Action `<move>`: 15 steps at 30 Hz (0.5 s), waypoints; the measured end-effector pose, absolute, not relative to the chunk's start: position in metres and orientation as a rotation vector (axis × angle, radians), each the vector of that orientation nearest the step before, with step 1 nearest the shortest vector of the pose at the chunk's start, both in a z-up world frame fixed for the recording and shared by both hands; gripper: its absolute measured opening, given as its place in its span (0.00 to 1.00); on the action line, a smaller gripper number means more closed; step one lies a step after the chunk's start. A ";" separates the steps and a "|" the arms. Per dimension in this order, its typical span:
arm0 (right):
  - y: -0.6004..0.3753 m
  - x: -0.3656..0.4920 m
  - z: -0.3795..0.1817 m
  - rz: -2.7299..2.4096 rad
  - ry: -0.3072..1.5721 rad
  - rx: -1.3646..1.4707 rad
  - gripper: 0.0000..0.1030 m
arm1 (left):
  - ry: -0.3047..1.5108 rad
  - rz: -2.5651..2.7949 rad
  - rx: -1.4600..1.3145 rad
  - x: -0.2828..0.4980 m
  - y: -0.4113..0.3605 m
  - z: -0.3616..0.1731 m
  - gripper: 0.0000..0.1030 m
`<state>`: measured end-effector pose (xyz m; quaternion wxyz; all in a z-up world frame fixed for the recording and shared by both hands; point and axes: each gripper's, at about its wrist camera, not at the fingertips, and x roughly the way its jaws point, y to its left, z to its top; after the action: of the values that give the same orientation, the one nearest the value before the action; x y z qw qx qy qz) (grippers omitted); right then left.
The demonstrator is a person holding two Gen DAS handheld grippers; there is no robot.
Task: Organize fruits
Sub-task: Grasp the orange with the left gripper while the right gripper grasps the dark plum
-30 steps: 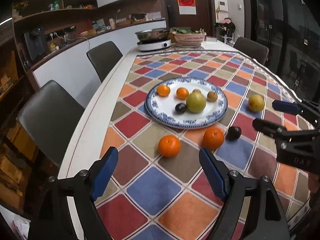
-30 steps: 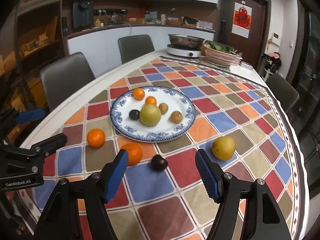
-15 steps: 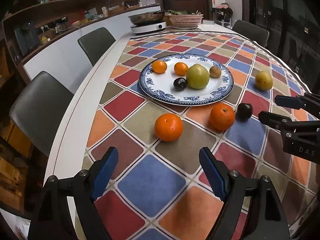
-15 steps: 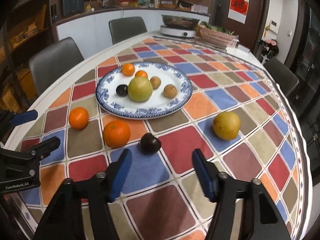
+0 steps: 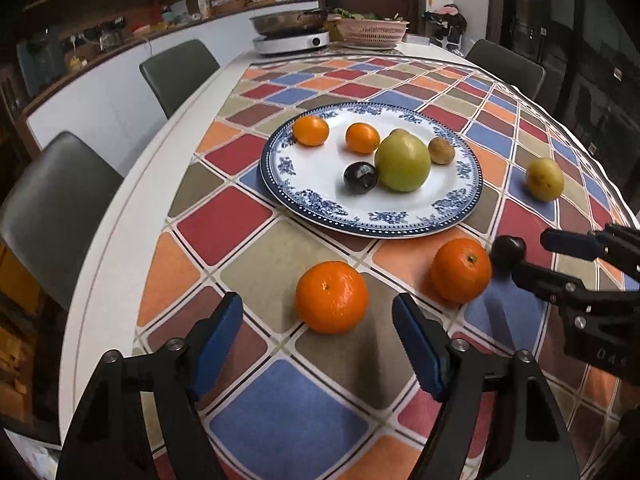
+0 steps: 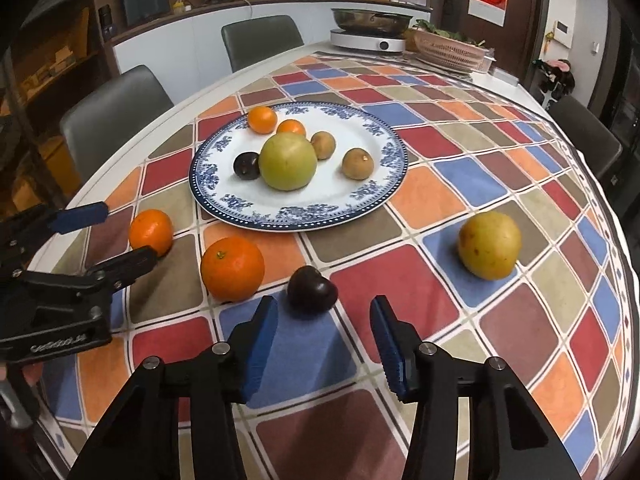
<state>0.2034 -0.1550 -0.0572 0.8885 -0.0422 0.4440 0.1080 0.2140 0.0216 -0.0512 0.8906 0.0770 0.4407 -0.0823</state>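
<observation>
A blue-rimmed plate (image 5: 304, 196) (image 6: 240, 216) holds a green fruit (image 5: 402, 164), two small oranges, a dark plum and two brown fruits. On the checked cloth lie two oranges (image 5: 331, 297) (image 5: 461, 270), a dark plum (image 6: 312, 289) (image 5: 508, 249) and a yellow fruit (image 6: 489, 245) (image 5: 545, 179). My left gripper (image 5: 318, 344) is open, just short of the nearer orange (image 6: 151, 231). My right gripper (image 6: 323, 342) is open, just short of the loose plum. Both are empty.
Grey chairs (image 5: 56, 208) (image 5: 180, 70) stand along the table's left side, another (image 5: 506, 64) at the far right. A cooker with a pan (image 5: 291, 34) and a basket (image 5: 374, 32) sit at the table's far end. A counter runs behind.
Both grippers have moved forward and lower toward the table. The left one has closed in on the near orange, the right one on the loose plum. No fruit has moved.
</observation>
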 end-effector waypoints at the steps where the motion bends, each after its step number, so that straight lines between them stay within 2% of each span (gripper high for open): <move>1: -0.154 0.205 -0.058 0.227 0.926 -0.088 0.48 | 0.922 -0.173 0.150 0.216 0.022 -0.053 0.71; 9: -0.149 0.214 -0.064 0.260 0.953 -0.074 0.39 | 0.953 -0.190 0.117 0.228 0.021 -0.059 0.55; 10: -0.149 0.215 -0.064 0.262 0.958 -0.071 0.36 | 0.957 -0.191 0.117 0.229 0.020 -0.059 0.51; 13: -0.149 0.216 -0.065 0.267 0.961 -0.068 0.33 | 0.969 -0.203 0.113 0.231 0.018 -0.062 0.42; 15: -0.149 0.216 -0.065 0.267 0.957 -0.071 0.31 | 0.971 -0.200 0.117 0.232 0.018 -0.062 0.40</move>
<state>0.2165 -0.1489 -0.0653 0.8785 -0.0342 0.4590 0.1280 0.2319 0.0175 -0.0622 0.8781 0.0561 0.4654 -0.0958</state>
